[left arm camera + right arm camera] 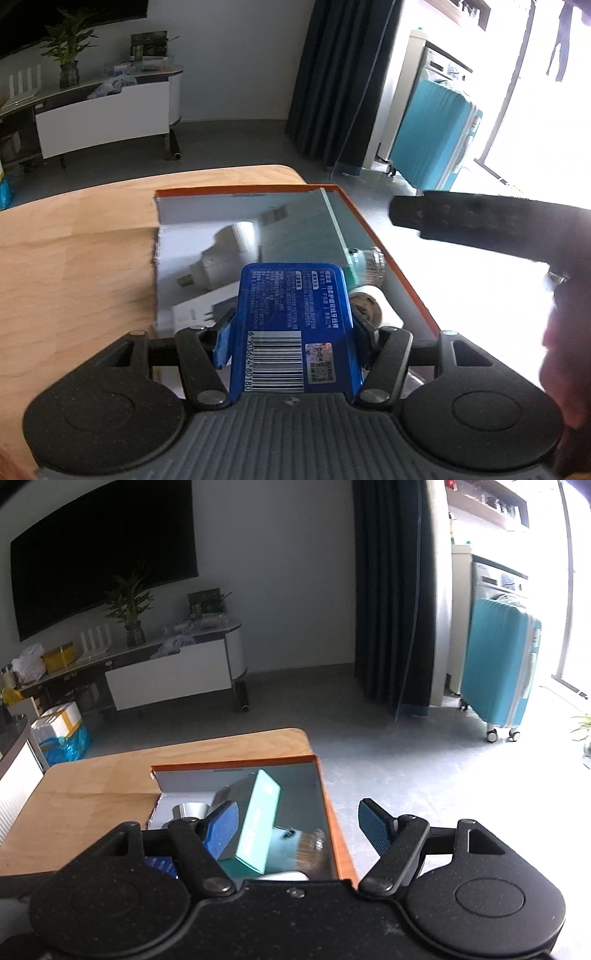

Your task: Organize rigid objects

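My left gripper (293,341) is shut on a blue carton (291,314) with a barcode, and holds it over the near end of an open orange-rimmed box (354,210). The box lies on the wooden table (74,258). Inside it are a white plug adapter (218,254), a teal box (258,819) leaning on edge, and a light bulb (371,264). My right gripper (299,827) stands open above the orange-rimmed box (236,763), its right pad out past the rim. One of its dark fingers (461,221) shows in the left wrist view, beside a hand (565,350).
The table ends just beyond the box, with grey floor (388,760) behind and to the right. A white TV stand (166,675) with a plant lines the far wall. A teal suitcase (498,668) stands near the dark curtain (391,590).
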Tool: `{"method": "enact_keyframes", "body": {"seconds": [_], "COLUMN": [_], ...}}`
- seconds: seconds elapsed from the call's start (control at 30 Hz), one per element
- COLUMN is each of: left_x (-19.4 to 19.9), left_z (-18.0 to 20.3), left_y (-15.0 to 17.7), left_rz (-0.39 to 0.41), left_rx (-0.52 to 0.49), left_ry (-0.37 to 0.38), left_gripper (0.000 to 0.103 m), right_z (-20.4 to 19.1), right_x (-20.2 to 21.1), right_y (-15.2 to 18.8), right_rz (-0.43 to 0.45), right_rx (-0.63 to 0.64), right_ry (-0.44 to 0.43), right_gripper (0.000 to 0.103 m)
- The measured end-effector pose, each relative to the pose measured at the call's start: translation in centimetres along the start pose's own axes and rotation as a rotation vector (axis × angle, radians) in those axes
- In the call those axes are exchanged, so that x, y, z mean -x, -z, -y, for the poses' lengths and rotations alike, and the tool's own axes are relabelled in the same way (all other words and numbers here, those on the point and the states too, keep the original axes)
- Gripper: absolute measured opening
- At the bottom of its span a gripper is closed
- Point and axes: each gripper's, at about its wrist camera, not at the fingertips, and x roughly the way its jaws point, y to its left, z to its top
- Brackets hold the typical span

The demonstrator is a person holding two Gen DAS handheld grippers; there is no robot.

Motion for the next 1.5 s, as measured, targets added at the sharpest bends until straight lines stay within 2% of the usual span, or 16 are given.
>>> {"method": "enact_keyframes", "body": {"seconds": [0.13,0.2,0.23,0.33,0.43,0.5,0.63,1.07,1.3,1.5], "left_x": [-0.8,-0.9,-0.7,-0.1,0.6,1.3,3.0,6.5,7.1,7.7], "left_z": [0.4,0.4,0.4,0.4,0.4,0.3,0.5,0.2,0.1,0.4], "left_y": [0.1,0.2,0.3,0.6,0.8,0.9,1.2,4.4,5.9,6.3], "left_rz": [-0.012,-0.024,-0.017,-0.013,-0.010,-0.011,-0.004,-0.049,-0.067,-0.066], "left_rx": [0.006,0.014,0.017,0.021,0.021,0.031,0.034,0.071,0.086,0.084], "left_ry": [0.018,0.011,0.013,-0.004,-0.028,-0.051,-0.098,-0.246,-0.276,-0.270], "left_gripper": [0.064,0.077,0.079,0.082,0.089,0.097,0.103,0.103,0.103,0.103], "right_z": [0.7,0.9,1.0,1.1,1.0,0.9,0.7,1.0,0.9,0.5], "right_x": [1.4,1.9,2.2,2.8,3.5,4.0,5.2,8.6,9.8,10.1], "right_y": [0.7,1.0,1.1,1.5,1.8,2.0,2.5,6.3,8.3,9.0], "right_rz": [0.006,0.007,0.010,0.013,0.016,0.018,0.024,-0.042,-0.081,-0.102], "right_rx": [-0.009,-0.019,-0.023,-0.032,-0.028,-0.022,-0.014,0.036,0.035,0.045], "right_ry": [0.018,0.018,0.018,0.019,0.015,0.011,0.005,-0.052,-0.072,-0.067], "right_gripper": [0.086,0.087,0.087,0.087,0.087,0.087,0.088,0.090,0.091,0.091]}}
